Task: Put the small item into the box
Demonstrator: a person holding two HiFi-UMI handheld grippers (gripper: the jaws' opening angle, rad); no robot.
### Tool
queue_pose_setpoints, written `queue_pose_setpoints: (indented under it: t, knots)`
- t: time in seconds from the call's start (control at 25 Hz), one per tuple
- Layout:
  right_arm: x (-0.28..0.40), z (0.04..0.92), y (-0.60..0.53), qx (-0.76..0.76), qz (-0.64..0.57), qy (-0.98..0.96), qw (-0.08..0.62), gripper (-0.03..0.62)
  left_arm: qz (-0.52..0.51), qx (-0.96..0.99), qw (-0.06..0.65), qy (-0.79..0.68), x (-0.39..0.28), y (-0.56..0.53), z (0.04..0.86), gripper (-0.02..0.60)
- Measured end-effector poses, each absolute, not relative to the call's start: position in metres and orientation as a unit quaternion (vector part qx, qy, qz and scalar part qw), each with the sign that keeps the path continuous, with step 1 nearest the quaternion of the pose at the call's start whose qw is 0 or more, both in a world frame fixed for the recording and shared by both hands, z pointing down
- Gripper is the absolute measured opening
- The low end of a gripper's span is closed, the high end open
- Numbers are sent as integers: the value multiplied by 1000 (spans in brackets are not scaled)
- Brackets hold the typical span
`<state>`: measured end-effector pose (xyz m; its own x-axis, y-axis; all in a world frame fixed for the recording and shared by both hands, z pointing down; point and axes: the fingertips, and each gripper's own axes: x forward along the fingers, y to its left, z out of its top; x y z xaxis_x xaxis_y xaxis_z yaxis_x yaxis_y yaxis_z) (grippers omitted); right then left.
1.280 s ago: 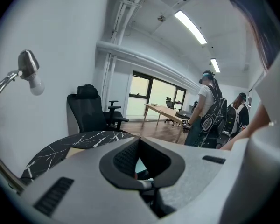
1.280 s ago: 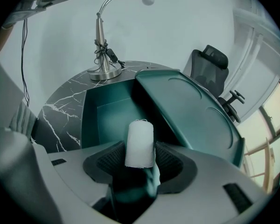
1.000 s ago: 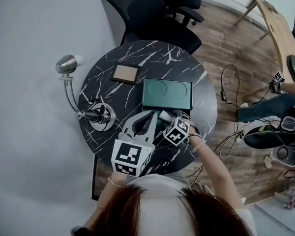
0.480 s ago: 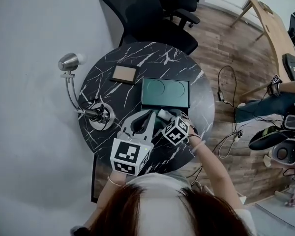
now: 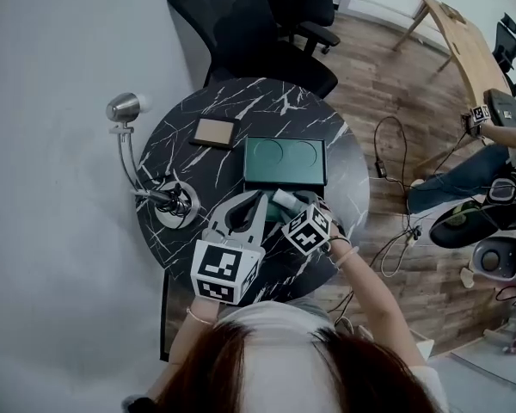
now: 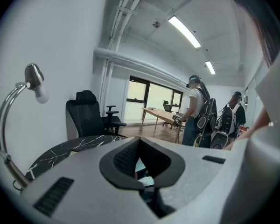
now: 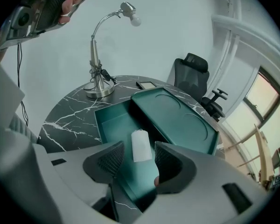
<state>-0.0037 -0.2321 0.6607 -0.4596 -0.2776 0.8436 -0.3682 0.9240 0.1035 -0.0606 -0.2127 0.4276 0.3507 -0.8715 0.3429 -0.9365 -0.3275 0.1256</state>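
The right gripper (image 7: 140,147) is positioned over the open teal box (image 7: 111,121) with its fingers set wide. The small white item (image 7: 141,143) lies on the box floor between the fingers, touching neither. The left gripper (image 6: 139,143) has its fingers closed together on nothing. The box lid (image 7: 179,118) lies just beside the box. A desk lamp (image 7: 100,45) and a small brown pad (image 5: 217,132) stand farther back on the black marble tabletop (image 7: 67,118).

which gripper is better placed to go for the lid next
Right, probably. The right gripper has its jaws apart over the open box, the white item lying between them, and the lid lies just ahead. The left gripper has its jaws together.
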Motion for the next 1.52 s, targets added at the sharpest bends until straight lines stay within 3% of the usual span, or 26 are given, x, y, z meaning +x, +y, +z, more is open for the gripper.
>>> queue_pose_setpoints:
  t: [0.76,1.52]
  knots:
    - [10,606,-219,281,49,-872,399,97,100,821,127,-547,-47,-178,411,8]
    - [16,549,-171,355,52,-873,332,31,95,837,99,-530,-48,-121,393,8]
